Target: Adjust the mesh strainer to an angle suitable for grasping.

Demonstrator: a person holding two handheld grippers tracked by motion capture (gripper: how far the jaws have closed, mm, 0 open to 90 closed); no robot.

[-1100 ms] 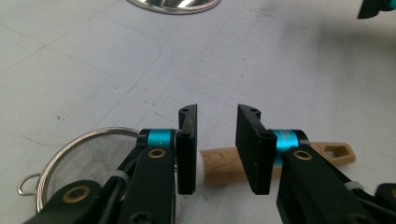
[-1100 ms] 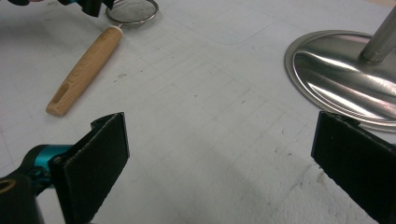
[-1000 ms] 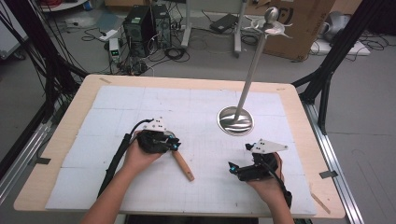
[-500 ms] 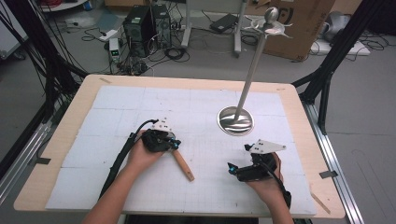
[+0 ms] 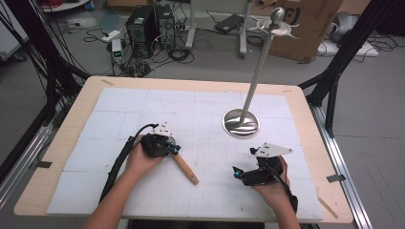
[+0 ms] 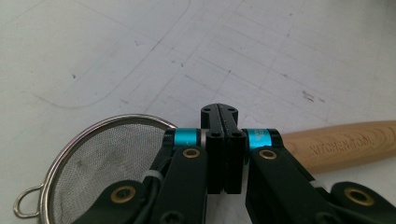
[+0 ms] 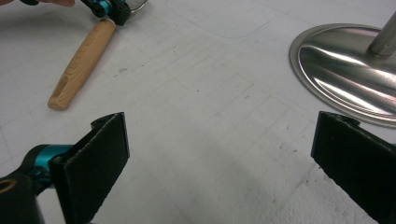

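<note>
White gridded matting [image 5: 200, 109] covers a wooden table [image 5: 71, 129]; cables, a computer tower [image 5: 143, 24] and a cardboard box [image 5: 315, 24] crowd the grey floor beyond its far edge. From the high view, a metal stand [image 5: 241, 123] rises right of centre, and a wooden handle [image 5: 186, 169] juts from under the left gripper [image 5: 175, 150] toward the near edge. The left gripper view adds a mesh strainer [image 6: 102, 163] and "KITCHEN TOOL" stamped on the handle; those jaws press together over its neck, though what they pinch is hidden. The right gripper [image 7: 219, 158] gapes wide near the stand's base, holding nothing.
</note>
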